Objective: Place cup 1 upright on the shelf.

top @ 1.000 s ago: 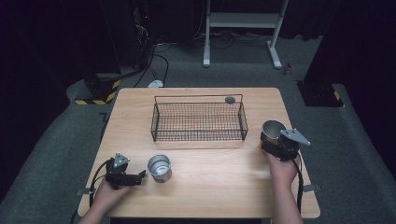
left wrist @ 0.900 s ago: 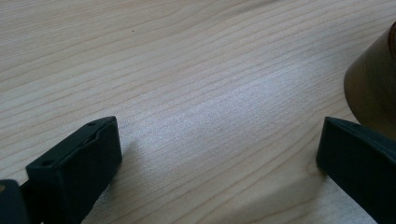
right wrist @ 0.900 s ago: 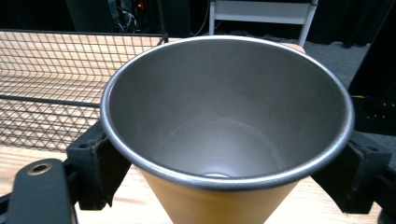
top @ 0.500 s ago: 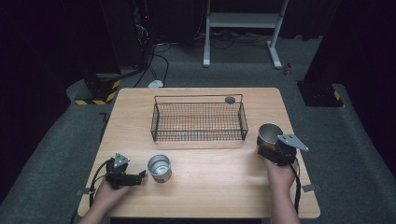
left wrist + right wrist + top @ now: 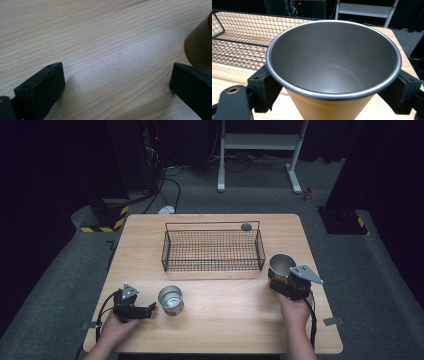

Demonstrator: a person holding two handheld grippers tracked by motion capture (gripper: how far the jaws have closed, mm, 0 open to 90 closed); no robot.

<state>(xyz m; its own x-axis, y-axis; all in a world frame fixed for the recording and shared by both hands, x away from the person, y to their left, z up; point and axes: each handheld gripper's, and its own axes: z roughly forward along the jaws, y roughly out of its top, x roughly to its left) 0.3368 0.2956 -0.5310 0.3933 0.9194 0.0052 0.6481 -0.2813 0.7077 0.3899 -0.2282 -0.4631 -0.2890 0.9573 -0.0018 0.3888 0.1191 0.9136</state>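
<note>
Right tool: my right tool (image 5: 280, 276) is clamped on the held cup (image 5: 332, 72), one jaw on each side just under its rim, near the right edge of the surface (image 5: 235, 320).
Held cup: upright, mouth open and bare inside, just beside the right end of the wire basket (image 5: 212, 251); I cannot tell whether its base rests on the wood or hangs above it.
Left tool: my left tool (image 5: 150, 308) lies low near the front left corner, jaws wide apart with nothing between them.
Second cup: the second cup (image 5: 170, 299) stands upright just beside that tool's right jaw.
Risk, slip: the held cup tapers downward, so I judge a light squeeze could let it slide out of the pads.
Risk, snag: carried low toward the basket, its base could catch the wire wall and tip.
Risk, knock: closing my left tool off-centre could shove the second cup away instead of gripping it.
</note>
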